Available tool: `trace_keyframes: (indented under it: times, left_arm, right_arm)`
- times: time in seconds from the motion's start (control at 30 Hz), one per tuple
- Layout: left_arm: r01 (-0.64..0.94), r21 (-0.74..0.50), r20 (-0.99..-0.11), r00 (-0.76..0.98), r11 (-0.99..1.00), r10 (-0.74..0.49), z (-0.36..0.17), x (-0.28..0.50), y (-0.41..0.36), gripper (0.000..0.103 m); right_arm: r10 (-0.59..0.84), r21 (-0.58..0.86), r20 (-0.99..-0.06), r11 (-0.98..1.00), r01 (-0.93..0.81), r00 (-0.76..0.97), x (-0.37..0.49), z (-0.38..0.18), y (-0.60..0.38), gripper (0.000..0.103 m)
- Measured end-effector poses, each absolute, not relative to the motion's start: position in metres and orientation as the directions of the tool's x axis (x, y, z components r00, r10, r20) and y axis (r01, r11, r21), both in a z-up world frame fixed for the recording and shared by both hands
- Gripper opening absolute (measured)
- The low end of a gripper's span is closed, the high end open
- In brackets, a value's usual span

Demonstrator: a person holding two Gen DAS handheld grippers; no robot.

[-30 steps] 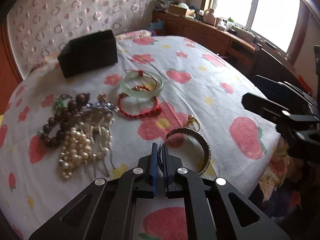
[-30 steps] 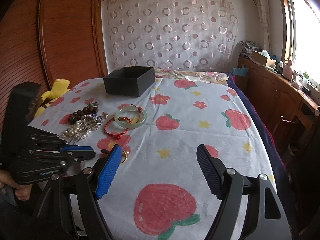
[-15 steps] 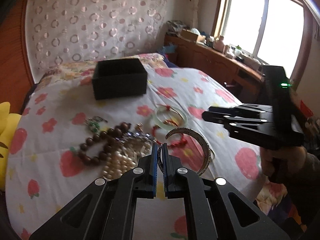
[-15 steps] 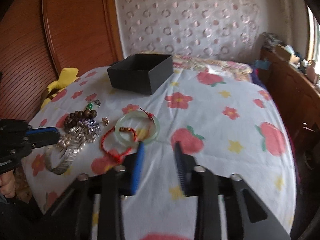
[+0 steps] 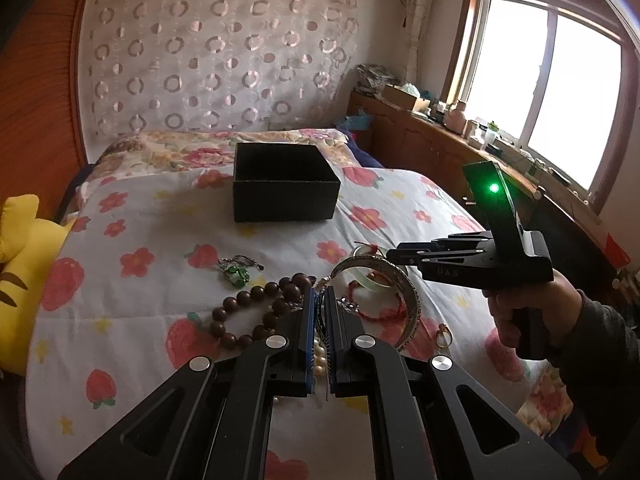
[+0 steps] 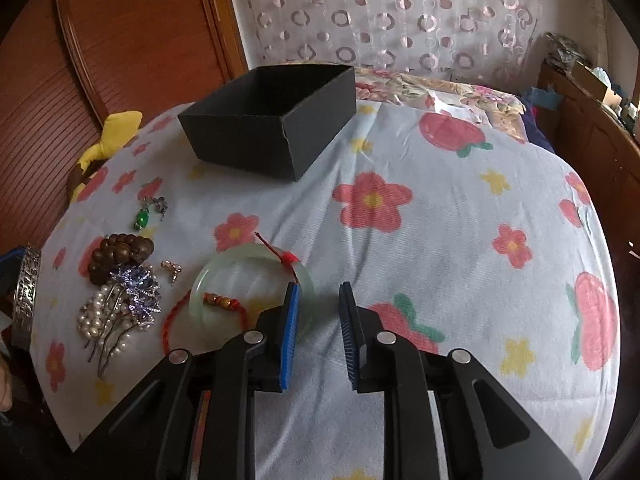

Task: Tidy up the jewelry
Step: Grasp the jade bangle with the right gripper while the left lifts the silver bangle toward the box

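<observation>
Flowered bed (image 6: 460,240): left tool (image 5: 318,304) clamps silver bangle (image 5: 400,284) aloft, probably bound for black box (image 5: 284,192); right tool (image 6: 318,300), part-open and empty, hovers beside jade bangle (image 6: 224,264).

We see a box (image 6: 272,128) toward the far end of the bed (image 6: 440,240), open side up; nearer us and to the left lies a pile of jewelry: a pendant (image 6: 142,218) farthest back, a bead bracelet (image 6: 120,256) in front of it, a pearl strand (image 6: 96,316) nearest; just right of the pile a bangle (image 6: 212,280) lies flat with a cord bracelet (image 6: 172,320) crossing it; left of the bed, a plush toy (image 6: 116,128).
</observation>
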State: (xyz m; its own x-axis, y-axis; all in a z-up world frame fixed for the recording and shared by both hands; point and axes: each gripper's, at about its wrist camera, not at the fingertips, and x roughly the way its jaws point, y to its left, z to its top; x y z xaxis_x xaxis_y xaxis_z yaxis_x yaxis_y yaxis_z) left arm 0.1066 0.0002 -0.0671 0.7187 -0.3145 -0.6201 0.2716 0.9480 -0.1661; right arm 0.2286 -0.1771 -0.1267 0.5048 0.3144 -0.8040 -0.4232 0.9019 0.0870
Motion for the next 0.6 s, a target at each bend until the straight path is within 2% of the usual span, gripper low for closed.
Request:
trace_keyframes:
  times: [0.1, 0.13, 0.2, 0.33, 0.6]
  left_arm:
    - [0.271, -0.169, -0.619, 0.719, 0.948, -0.316, -0.066, 0.107, 0.001, 0.004]
    - [0.271, -0.168, -0.619, 0.72, 0.948, -0.315, -0.066, 0.107, 0.001, 0.004]
    - [0.269, -0.166, -0.618, 0.721, 0.949, -0.313, -0.066, 0.107, 0.001, 0.004]
    - [0.266, -0.164, -0.615, 0.725, 0.95, -0.309, -0.063, 0.108, 0.002, 0.004]
    - [0.246, -0.155, -0.599, 0.747, 0.957, -0.289, -0.055, 0.119, 0.007, 0.004]
  right_arm:
    - [0.276, 0.021, -0.813, 0.894, -0.447, 0.513, 0.229, -0.127, -0.167, 0.025]
    - [0.26, -0.006, -0.815, 0.89, -0.456, 0.518, 0.228, -0.127, -0.163, 0.022]
    - [0.269, -0.011, -0.817, 0.877, -0.48, 0.511, 0.228, -0.127, -0.16, 0.009]
    - [0.284, 0.001, -0.808, 0.877, -0.48, 0.517, 0.226, -0.126, -0.165, 0.008]
    - [0.321, -0.017, -0.73, 0.874, -0.486, 0.604, 0.212, -0.091, -0.17, 0.008]
